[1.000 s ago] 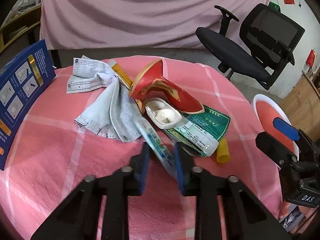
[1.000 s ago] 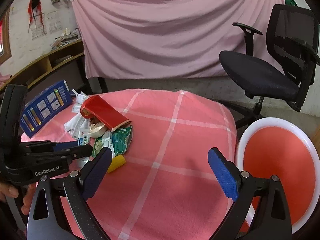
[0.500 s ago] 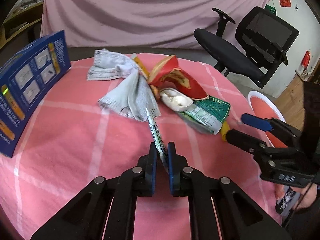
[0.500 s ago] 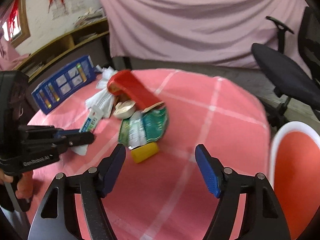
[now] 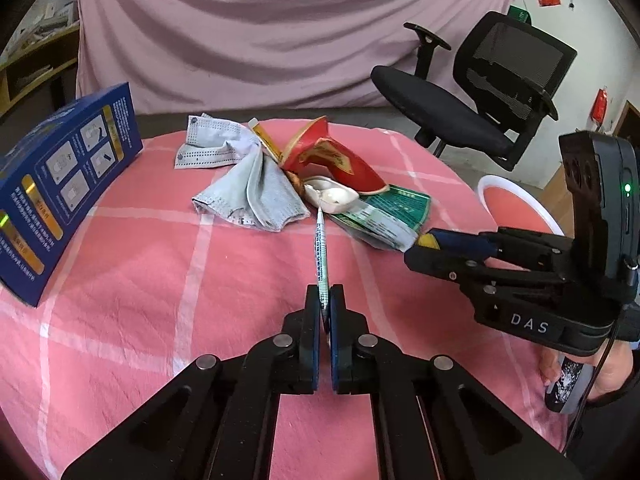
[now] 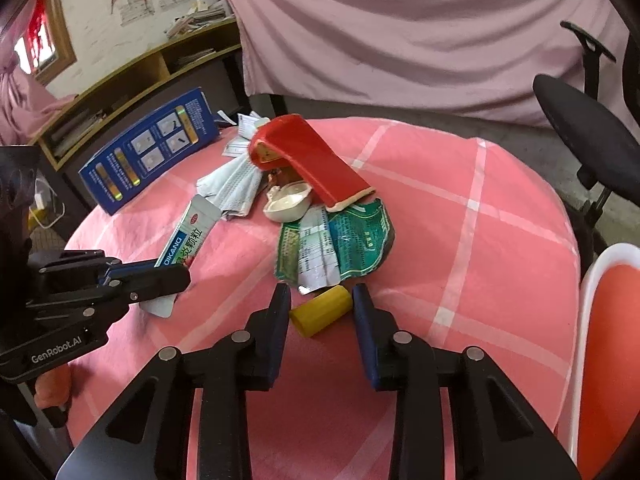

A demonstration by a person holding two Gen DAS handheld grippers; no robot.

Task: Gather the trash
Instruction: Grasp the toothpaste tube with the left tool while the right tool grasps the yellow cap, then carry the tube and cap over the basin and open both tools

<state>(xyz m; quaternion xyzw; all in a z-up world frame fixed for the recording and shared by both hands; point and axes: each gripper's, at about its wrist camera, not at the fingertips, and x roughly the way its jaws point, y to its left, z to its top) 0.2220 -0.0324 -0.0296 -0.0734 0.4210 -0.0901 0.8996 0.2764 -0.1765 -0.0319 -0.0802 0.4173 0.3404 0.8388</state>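
My left gripper is shut on a white and green sachet, seen edge-on and held above the pink tablecloth; its printed face shows in the right wrist view. My right gripper is open, with a yellow cylinder lying between its fingers on the cloth. Behind lies the trash pile: a red packet, a white plastic tray, green and white wrappers and face masks.
A blue box stands at the table's left edge. A white-rimmed orange bin sits to the right beside the table. A black office chair stands behind. A pink curtain hangs at the back.
My left gripper closed on the sachet and pulled it out of the pile, toward me. My right gripper moved forward and down, narrowed, and now straddles the yellow cylinder.
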